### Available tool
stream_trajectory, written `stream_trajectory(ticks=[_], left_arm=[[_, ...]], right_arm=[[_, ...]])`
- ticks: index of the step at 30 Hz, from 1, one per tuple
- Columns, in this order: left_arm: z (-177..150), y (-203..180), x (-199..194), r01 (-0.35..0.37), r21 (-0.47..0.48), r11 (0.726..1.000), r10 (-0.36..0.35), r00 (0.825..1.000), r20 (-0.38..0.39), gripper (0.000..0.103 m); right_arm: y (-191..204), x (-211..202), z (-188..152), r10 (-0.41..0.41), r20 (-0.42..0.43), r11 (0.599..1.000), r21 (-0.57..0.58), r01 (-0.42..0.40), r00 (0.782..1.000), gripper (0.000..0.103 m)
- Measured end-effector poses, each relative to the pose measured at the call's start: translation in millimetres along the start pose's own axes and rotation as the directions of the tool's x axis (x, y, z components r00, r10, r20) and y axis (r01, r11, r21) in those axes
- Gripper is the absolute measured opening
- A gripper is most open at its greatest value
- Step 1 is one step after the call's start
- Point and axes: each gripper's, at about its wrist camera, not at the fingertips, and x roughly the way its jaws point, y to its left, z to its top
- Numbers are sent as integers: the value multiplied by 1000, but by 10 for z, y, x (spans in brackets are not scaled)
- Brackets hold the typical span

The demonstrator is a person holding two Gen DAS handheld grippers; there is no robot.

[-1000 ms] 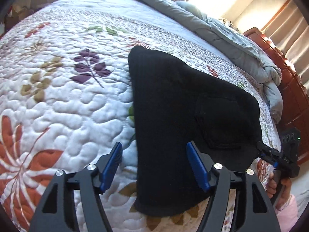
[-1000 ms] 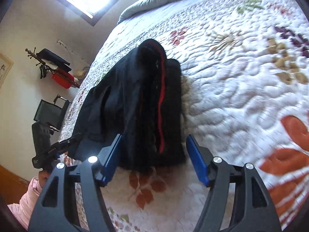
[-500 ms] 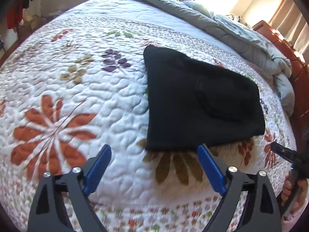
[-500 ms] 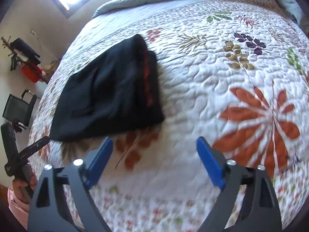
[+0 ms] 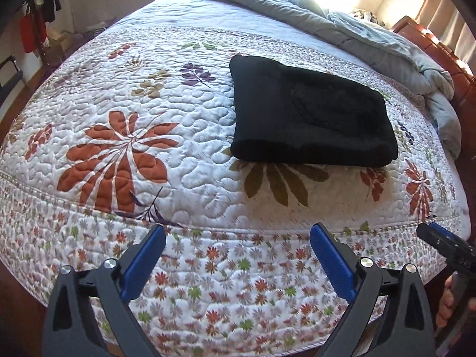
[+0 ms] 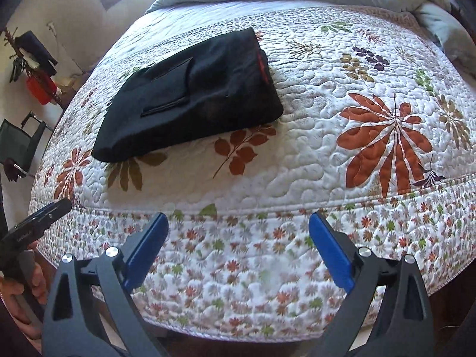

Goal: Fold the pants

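The black pants (image 5: 309, 113) lie folded into a flat rectangle on the floral quilt (image 5: 148, 136). In the right wrist view the pants (image 6: 193, 95) show a back pocket and a red inner band. My left gripper (image 5: 238, 232) is open and empty, held off the bed's near edge, well short of the pants. My right gripper (image 6: 238, 223) is open and empty, also back beyond the bed's edge. Each gripper shows at the edge of the other's view: the right gripper (image 5: 443, 244) and the left gripper (image 6: 38, 217).
A grey duvet (image 5: 342, 26) is bunched along the far side of the bed. A wooden headboard (image 5: 452, 56) stands at the right. A coat rack with clothes (image 6: 32, 59) and a dark chair (image 6: 20, 142) stand by the wall.
Both grippers have pulled back from the folded pants to beyond the bed's near edge. The pants lie still on the quilt.
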Motion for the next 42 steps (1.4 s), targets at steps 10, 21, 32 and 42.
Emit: stream_trajectory(ticks=[10, 21, 32, 42], left_arm=[[-94, -79, -402, -48, 17, 999, 47, 997, 60, 98], [-152, -223, -783, -105, 67, 992, 95, 986, 140, 98], [-198, -281, -1017, -100, 81, 992, 84, 980, 180, 98], [-194, -279, -1046, -103, 84, 991, 86, 979, 184, 98]], right_arm=[[256, -286, -112, -40, 21, 999, -35, 41, 999, 95], [360, -511, -161, -36, 44, 998, -45, 38, 998, 95], [453, -681, -191, -35, 76, 997, -71, 40, 997, 95], [513, -697, -204, -31, 70, 997, -75, 36, 997, 96]])
